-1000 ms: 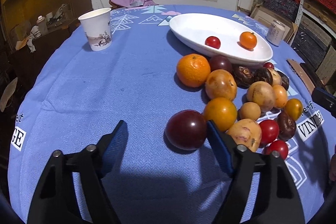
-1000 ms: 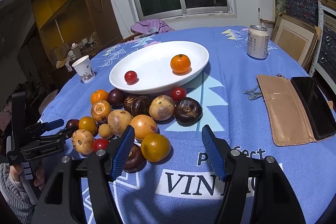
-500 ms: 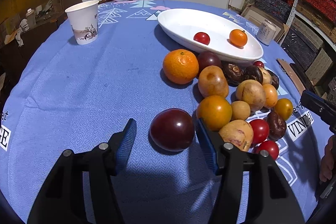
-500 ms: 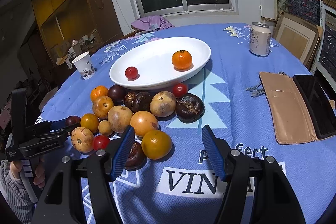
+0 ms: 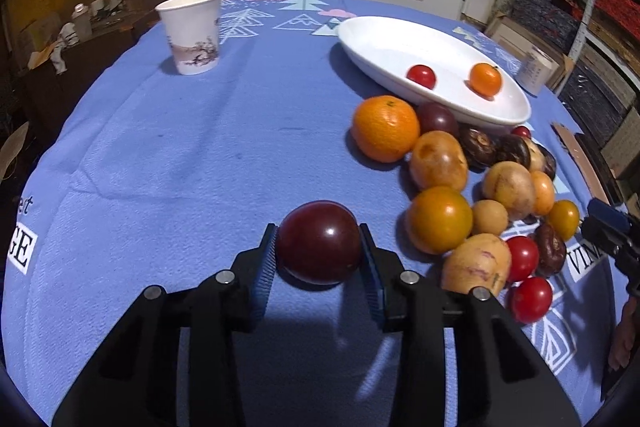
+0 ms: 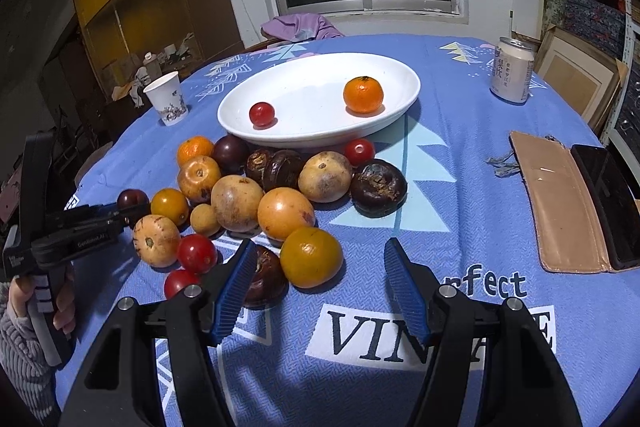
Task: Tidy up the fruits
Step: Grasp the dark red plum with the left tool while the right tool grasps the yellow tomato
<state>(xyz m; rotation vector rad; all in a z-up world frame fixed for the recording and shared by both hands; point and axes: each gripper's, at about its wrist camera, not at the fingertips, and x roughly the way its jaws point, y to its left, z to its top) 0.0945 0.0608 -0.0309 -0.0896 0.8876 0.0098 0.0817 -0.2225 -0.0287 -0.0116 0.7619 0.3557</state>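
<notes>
At lower centre the plum (image 5: 319, 242) is clamped by the left gripper (image 5: 319, 259); it should be lifted gently, unsqueezed, to the dish (image 5: 400, 47). The right gripper (image 6: 320, 287) is held apart.

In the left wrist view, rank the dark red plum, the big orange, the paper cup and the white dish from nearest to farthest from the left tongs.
1. Dark red plum: between the pads of the left tongs.
2. Big orange: ahead, to the right, at the pile's near-left edge.
3 and 4. Paper cup, far left, and white dish, far right: too close to call.
</notes>
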